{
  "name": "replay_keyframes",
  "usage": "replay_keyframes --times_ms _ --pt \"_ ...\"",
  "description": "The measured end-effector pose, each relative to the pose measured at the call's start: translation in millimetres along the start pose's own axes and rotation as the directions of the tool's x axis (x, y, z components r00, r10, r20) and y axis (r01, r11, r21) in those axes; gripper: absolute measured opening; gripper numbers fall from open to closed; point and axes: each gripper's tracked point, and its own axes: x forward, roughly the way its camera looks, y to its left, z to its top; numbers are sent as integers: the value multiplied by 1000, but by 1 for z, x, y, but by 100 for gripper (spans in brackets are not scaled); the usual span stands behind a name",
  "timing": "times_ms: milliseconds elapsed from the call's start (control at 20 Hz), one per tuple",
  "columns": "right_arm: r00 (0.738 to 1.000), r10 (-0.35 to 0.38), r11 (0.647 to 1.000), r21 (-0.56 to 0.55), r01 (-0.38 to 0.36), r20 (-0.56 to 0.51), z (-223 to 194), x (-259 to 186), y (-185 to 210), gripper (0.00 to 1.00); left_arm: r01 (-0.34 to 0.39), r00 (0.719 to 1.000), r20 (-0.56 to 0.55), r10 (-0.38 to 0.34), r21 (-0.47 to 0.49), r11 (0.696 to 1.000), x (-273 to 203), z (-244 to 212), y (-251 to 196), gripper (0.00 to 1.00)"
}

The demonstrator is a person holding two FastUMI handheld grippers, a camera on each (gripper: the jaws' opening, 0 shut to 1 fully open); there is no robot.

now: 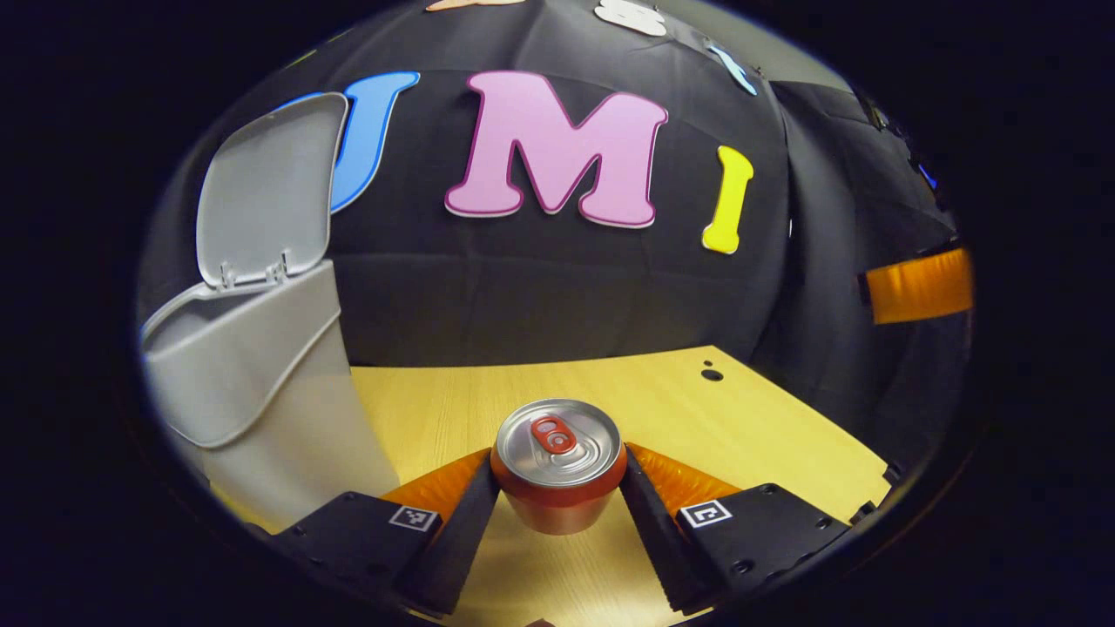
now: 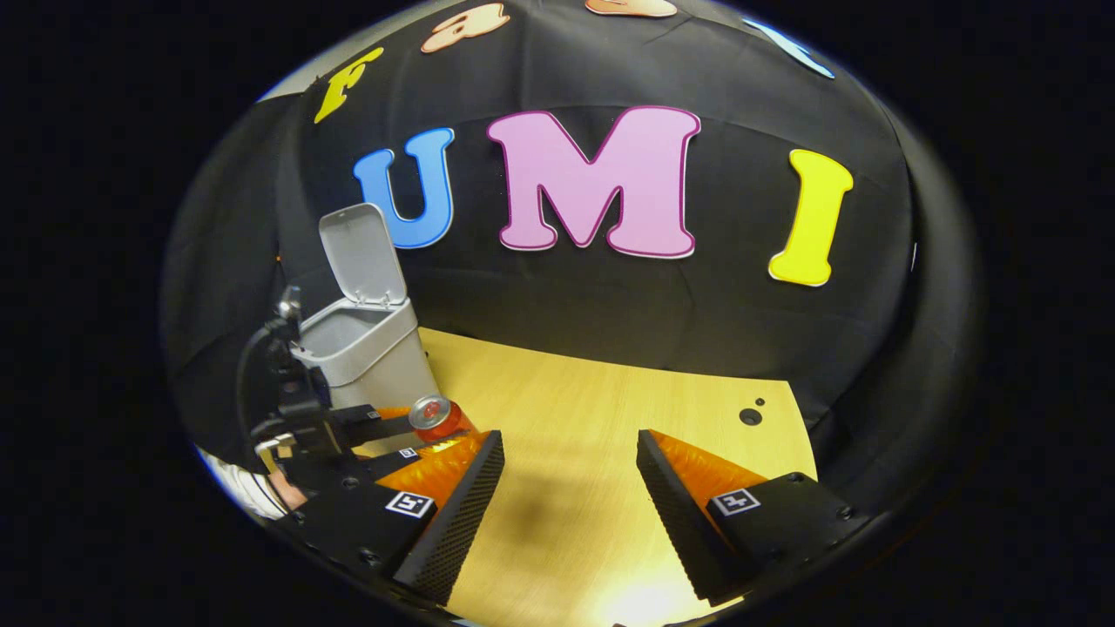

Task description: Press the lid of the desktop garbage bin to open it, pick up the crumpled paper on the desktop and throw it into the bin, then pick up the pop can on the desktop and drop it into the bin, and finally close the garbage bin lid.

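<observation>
Red and silver, the pop can (image 1: pixel 558 466) sits clamped between the 2 fingers of the left gripper (image 1: pixel 558 488), both pressing on its sides, its top and red tab facing up. It appears lifted a little above the wooden table (image 1: pixel 697 418), though the left gripper view does not settle that for sure. Left of it, near the table's left edge, stands the grey garbage bin (image 1: pixel 253 383) with its lid (image 1: pixel 270 187) swung up and back on the hinge, leaving the mouth open. What lies inside the bin cannot be made out.

In the right gripper view, the right gripper (image 2: pixel 571 488) hangs over bare tabletop with its fingers spread wide apart and nothing between them. Farther off to the left, the same view shows the left gripper holding the can just beside the bin's front wall, with a hand (image 2: pixel 283 489) and a striped sleeve (image 2: pixel 244 488) behind it. 2 dark holes (image 2: pixel 751 415) mark the table's far right corner.
</observation>
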Motion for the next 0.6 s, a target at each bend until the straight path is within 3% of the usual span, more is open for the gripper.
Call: replay_keyframes --times_ms 250,400,600 --pt "999 8 999 -50 -7 34 4 -14 7 99 -31 978 204 32 -9 999 -49 112 17 84" --pt "999 22 997 -69 -19 45 3 -21 16 99 -82 943 322 81 -11 997 -81 177 46 84" --pt "997 39 994 -103 -32 65 3 -27 27 99 -227 911 365 190 62 972 -110 215 109 83"
